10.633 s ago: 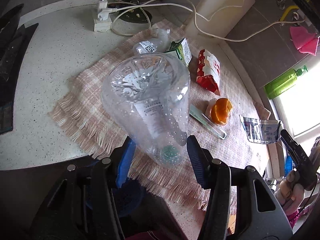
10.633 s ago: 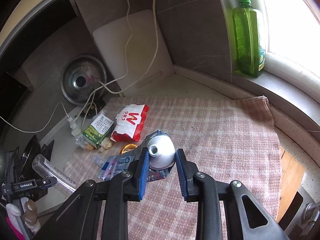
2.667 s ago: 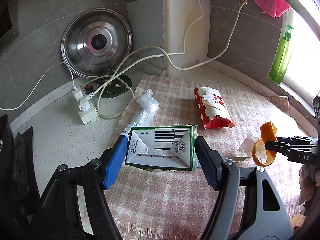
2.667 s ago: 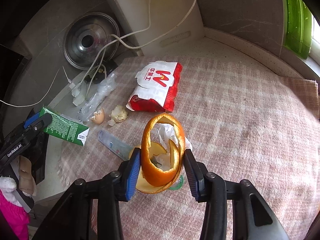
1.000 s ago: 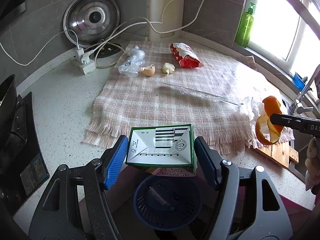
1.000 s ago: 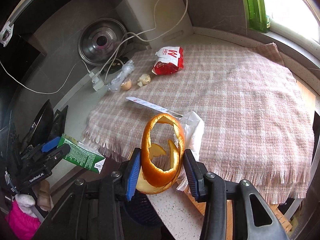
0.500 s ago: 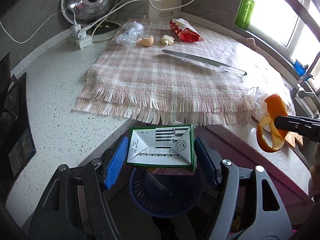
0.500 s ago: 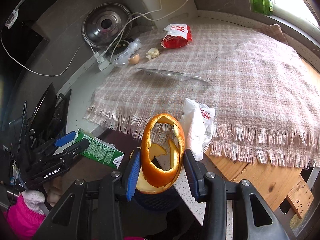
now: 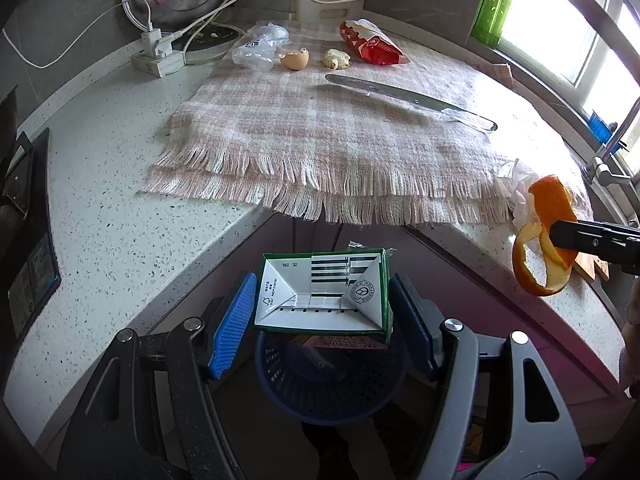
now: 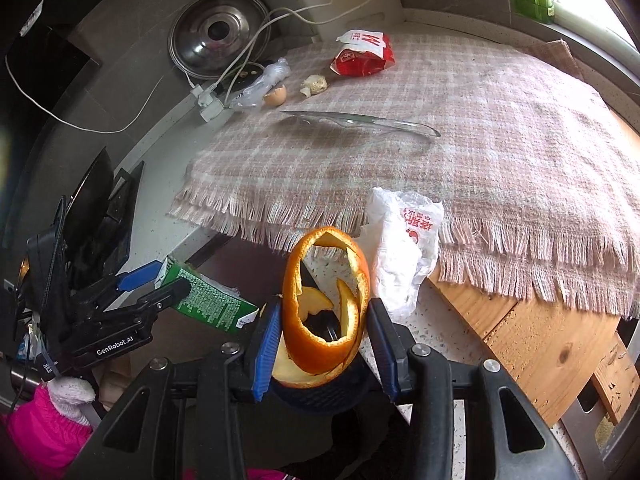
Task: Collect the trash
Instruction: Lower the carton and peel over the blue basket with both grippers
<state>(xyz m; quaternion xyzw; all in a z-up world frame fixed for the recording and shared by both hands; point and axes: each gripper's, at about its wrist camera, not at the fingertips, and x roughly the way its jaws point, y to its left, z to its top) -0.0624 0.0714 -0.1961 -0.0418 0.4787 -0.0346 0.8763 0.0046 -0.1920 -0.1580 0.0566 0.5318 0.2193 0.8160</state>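
Note:
My left gripper is shut on a green and white drink carton and holds it right above a dark blue mesh bin on the floor below the counter edge. My right gripper is shut on a curled orange peel with a crumpled white wrapper hanging beside it, over the counter edge. The peel shows at the right of the left wrist view. The carton and the left gripper show at the left of the right wrist view.
A pink checked cloth covers the counter. On it lie a clear plastic strip, a red snack bag, an eggshell, a food scrap and a clear crumpled bottle. A power strip and cables lie behind.
Both grippers have pulled back from the counter and lowered. The carton now hangs directly over the blue bin, and the peel has come nearer the counter edge.

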